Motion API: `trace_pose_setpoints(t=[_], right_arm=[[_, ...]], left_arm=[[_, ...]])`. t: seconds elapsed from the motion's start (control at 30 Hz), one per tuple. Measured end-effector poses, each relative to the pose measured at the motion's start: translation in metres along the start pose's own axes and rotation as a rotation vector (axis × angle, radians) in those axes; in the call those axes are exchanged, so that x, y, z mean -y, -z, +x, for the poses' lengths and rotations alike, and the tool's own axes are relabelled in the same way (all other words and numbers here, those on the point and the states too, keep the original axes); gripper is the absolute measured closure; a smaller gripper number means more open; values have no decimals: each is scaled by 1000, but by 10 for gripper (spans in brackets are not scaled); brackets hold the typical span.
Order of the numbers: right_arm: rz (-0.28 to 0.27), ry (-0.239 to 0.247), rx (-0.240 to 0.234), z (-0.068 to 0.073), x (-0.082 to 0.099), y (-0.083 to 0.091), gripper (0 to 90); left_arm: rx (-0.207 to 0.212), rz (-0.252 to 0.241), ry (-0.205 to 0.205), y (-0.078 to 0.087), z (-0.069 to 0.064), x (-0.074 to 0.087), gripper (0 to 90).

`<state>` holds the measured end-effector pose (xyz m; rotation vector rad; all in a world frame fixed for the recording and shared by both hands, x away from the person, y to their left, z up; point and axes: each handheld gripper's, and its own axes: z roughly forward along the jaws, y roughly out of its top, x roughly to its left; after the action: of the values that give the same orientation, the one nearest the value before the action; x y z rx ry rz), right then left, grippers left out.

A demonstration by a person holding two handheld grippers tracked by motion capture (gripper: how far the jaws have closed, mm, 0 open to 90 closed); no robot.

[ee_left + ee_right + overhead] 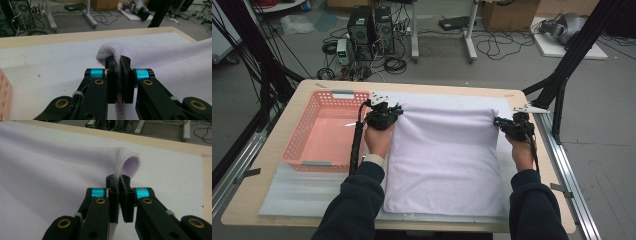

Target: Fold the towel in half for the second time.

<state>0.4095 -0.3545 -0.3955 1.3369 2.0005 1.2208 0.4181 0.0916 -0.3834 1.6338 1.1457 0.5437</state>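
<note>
**Both far corners of the towel pinched and raised, the fold not yet made**

High view: a pale lilac towel (444, 160) lies across the middle and right of the tabletop (287, 112), on a white mat (302, 192) that covers most of the wood. Its near edge sits flat close to the tabletop's near edge; its far edge is lifted at both ends. The left gripper (388, 111) holds the far left corner, just beside a pink basket (307, 132) that stands at the far left of the tabletop. The right gripper (507, 123) holds the far right corner, near the right edge. Judging by this, the grasp is done and the lift begun; carrying the far edge toward the near one, and setting it down, is left.

Left gripper view: the jaws are pressed together on the towel's corner, which bulges above them in a rounded lump. The cloth runs off to the right, sagging toward the mat.

Right gripper view: the jaws are likewise clamped on the hemmed corner, which curls over in a loop (the stitched edge shows plainly).

Around the tabletop, the grey floor (512, 70) carries computer towers (371, 30), tangled cables, cardboard boxes and black frame legs.
</note>
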Motion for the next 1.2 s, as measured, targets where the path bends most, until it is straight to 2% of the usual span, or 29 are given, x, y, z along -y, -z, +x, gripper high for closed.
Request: trace_pose_setpoints(t=[0.1, 0.23, 0.43, 0.6, 0.77, 0.9, 1.2], right_arm=[[-16, 9, -18, 3, 5, 11, 862], [-14, 15, -33, 7, 10, 26, 861], [-32, 61, -52, 22, 8, 48, 861], [-36, 75, -61, 32, 20, 62, 860], [-31, 89, -64, 40, 39, 74, 860], [-28, 87, -71, 46, 54, 83, 859], [-13, 126, -83, 62, 75, 100, 858]], left_arm=[[14, -18, -4, 10, -6, 0, 853], [30, -6, 8, 23, -10, 7, 852], [77, -17, 31, 44, -14, 21, 851], [125, -25, 38, 61, -17, 31, 850], [153, -25, -14, 77, -23, 41, 850], [179, -38, -37, 89, -26, 52, 850], [215, -13, -107, 110, -38, 77, 850]])
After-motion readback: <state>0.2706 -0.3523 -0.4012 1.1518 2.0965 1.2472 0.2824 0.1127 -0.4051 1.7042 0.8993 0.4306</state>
